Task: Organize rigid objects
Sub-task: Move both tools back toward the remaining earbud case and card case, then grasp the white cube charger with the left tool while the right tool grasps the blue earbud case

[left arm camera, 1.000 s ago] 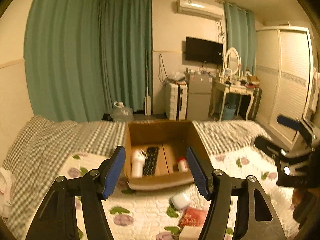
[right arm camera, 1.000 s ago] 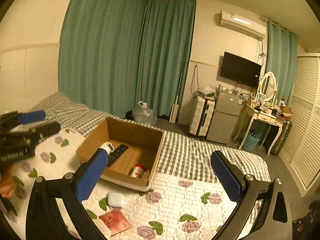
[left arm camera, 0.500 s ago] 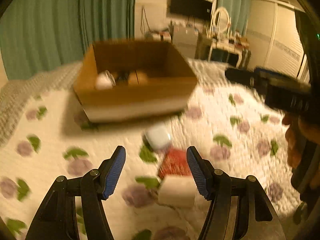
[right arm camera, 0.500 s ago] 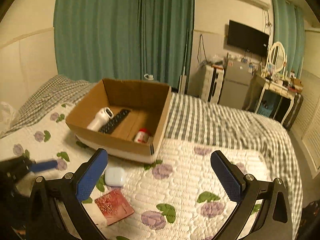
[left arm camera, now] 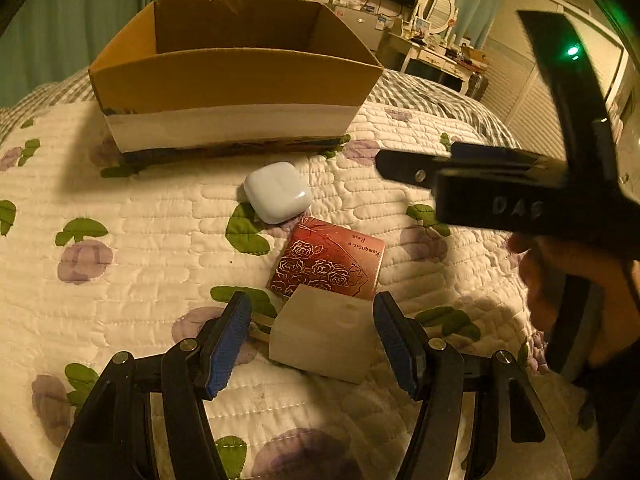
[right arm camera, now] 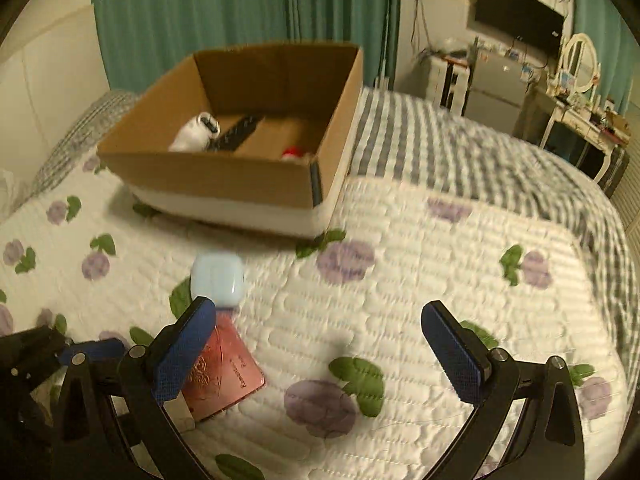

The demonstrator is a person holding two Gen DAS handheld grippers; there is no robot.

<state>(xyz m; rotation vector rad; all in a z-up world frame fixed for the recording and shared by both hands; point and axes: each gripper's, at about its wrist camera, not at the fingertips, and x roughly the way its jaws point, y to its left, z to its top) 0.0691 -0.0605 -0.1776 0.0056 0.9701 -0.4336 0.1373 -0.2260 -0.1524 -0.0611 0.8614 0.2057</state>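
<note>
- The left hand-held gripper (left arm camera: pixel 316 338) is spread wide around a white block (left arm camera: pixel 326 336) on the bed (left arm camera: pixel 140 240), pads not touching it.
- The right hand-held gripper (right arm camera: pixel 320 354) hangs released over the quilt.
- A red card (left arm camera: pixel 330 262), earbud case (left arm camera: pixel 277 198) and cardboard box (left arm camera: pixel 236 80) lie beyond.

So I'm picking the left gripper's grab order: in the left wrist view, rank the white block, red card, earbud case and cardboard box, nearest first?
1. White block, between the left gripper's fingers.
2. Red card, just beyond it.
3. Earbud case, further, slightly left.
4. Cardboard box, farthest back.

"Romantic Rose" on red card (left arm camera: pixel 328 264)
</note>
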